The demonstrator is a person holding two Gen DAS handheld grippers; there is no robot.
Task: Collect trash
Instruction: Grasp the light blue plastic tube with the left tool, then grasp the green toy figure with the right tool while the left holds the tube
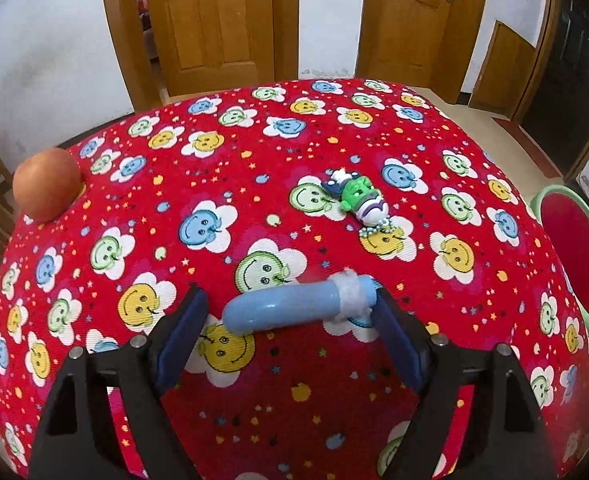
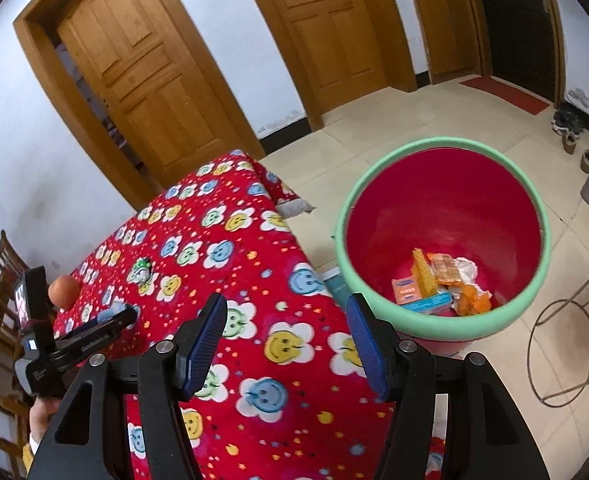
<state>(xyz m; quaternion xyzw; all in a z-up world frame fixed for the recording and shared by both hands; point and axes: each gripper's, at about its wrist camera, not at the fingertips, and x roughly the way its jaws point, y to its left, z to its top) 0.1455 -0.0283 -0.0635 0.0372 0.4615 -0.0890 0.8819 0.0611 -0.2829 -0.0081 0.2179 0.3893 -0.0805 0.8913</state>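
Table under red smiley-flower cloth (image 1: 254,184), bearing blue tube (image 1: 290,306), green toy (image 1: 358,200), orange fruit (image 1: 46,184)

Left gripper (image 1: 290,312) and right gripper (image 2: 286,340) — both angled down, jaws apart.

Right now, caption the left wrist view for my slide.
Open left gripper straddles a blue tube on the red tablecloth.

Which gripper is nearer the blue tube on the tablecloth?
Left. The left gripper straddles the blue tube, jaws open. The right gripper hangs empty near the bin.
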